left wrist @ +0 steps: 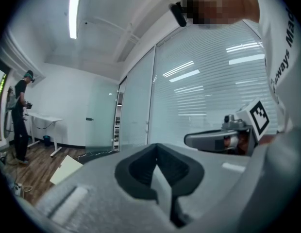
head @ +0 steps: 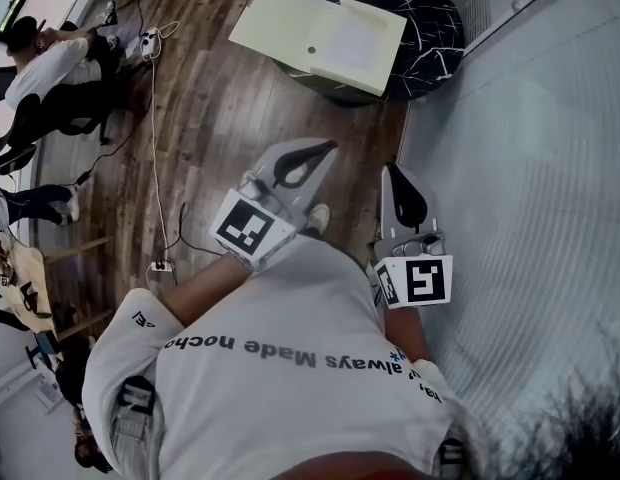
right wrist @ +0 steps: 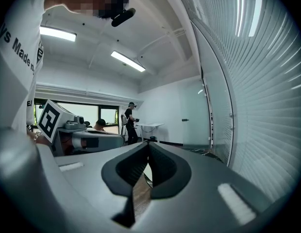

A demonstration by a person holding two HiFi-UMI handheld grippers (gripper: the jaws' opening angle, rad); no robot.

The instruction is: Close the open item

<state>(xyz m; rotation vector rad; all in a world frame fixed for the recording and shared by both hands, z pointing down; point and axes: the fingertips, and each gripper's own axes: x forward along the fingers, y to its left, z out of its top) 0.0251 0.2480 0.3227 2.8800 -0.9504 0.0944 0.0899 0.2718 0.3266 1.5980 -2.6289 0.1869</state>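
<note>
A pale cream box [head: 320, 33] lies opened flat on a round black marble table [head: 435, 28] at the top of the head view. Its lid shows as a cream sheet [left wrist: 65, 169] low on the left of the left gripper view. My left gripper [head: 315, 151] is held close to my chest, well short of the table, its jaws shut with nothing between them. My right gripper [head: 393, 171] hangs beside it, also shut and empty. In each gripper view the tips meet: left gripper [left wrist: 157, 145], right gripper [right wrist: 148, 143].
A wall of glass with blinds [head: 530, 168] runs along the right. Cables and a power strip [head: 162, 265] lie on the wooden floor at the left. A seated person [head: 50, 68] is at the far left. Another person [left wrist: 19, 115] stands by a white desk.
</note>
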